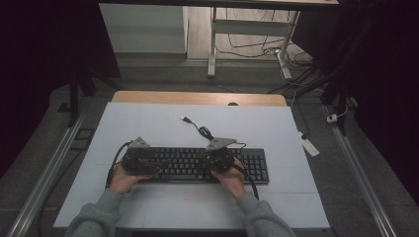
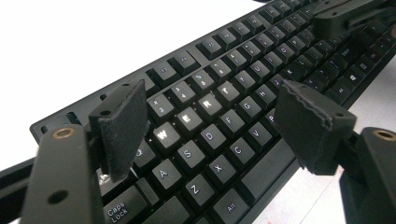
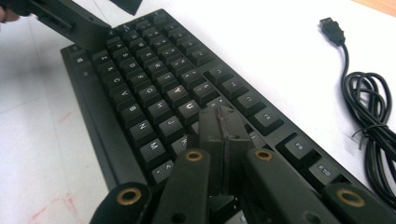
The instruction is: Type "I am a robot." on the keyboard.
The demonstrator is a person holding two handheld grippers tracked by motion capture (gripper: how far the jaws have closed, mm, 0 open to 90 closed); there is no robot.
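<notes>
Black full-size plastic keyboard [image 1: 207, 165] lay flat mid-table on white sheet [image 1: 148, 123] | left gripper [image 2: 210, 126] hovered over W-E-R keys, jaws wide apart, nothing held | right gripper [image 3: 223, 135] over I-K keys, pads pressed together, empty.

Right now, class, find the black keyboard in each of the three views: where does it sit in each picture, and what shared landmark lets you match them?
High view: the keyboard lies across the lower middle of the white table, under both claws.
Left gripper view: it runs from lower left to upper right, between the open jaws.
Right gripper view: it stretches from upper left towards the bottom, behind the shut jaws.
Shared landmark: the white table.
</notes>
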